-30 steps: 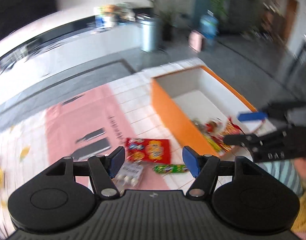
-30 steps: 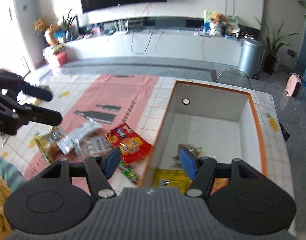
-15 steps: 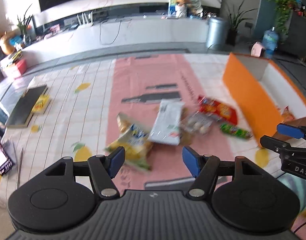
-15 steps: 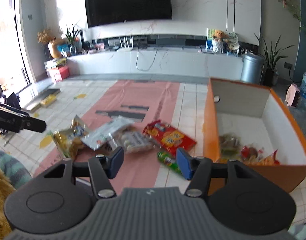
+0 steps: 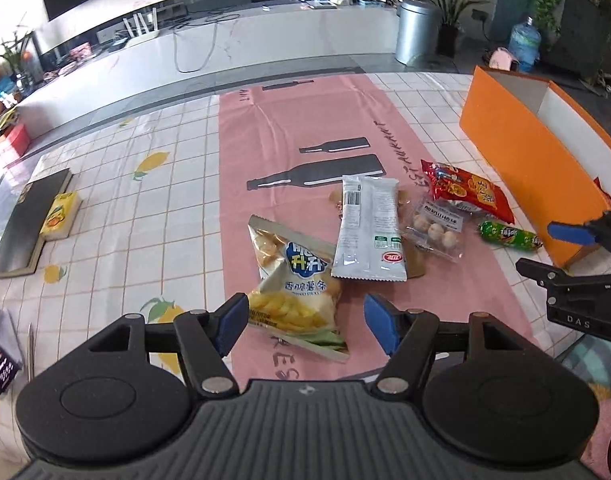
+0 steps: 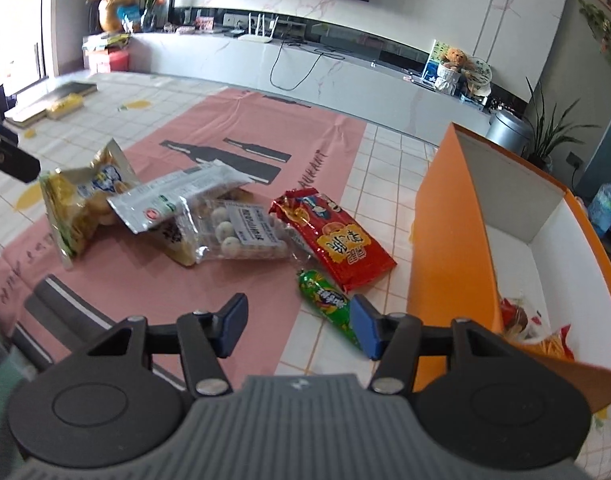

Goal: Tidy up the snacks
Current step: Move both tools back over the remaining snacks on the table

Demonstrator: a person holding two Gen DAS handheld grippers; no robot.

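Left claw [image 5: 305, 318] hangs wide apart and empty right over the near end of the yellow potato-stick bag [image 5: 295, 280], whose lower end shows between its blue pads [image 5: 233, 320] without touching them. Right claw [image 6: 297, 330] is also released, its jaws having just been closing, and nothing is gripped; the green sausage stick [image 6: 327, 300] lies just beside its right pad, the tip hidden behind it, so contact cannot be told.

Beyond the potato-stick bag, towards the middle of the worktop [image 5: 165, 208], a white pouch [image 5: 369, 228] lies label side up with a barcode and a small red logo, overlapping the bag's corner. To its right sits a clear pack of pale round balls [image 5: 435, 228], then the red snack packet [image 5: 465, 190] with yellow characters, half over the clear pack. The orange box [image 6: 445, 240] stands at the right edge, white inside, with a few wrappers [image 6: 521, 316] at its near end.

The worktop wears a white tiled cloth with lemon prints and a pink runner [image 5: 305, 128] printed with dark bottle shapes. At the left edge lie a dark board [image 5: 29, 220] and a yellow carton [image 5: 61, 214]. Further back: a long white media unit, a router, a steel bin [image 5: 417, 30], potted plants, a water jug [image 5: 525, 44] and a black screen on the wall.
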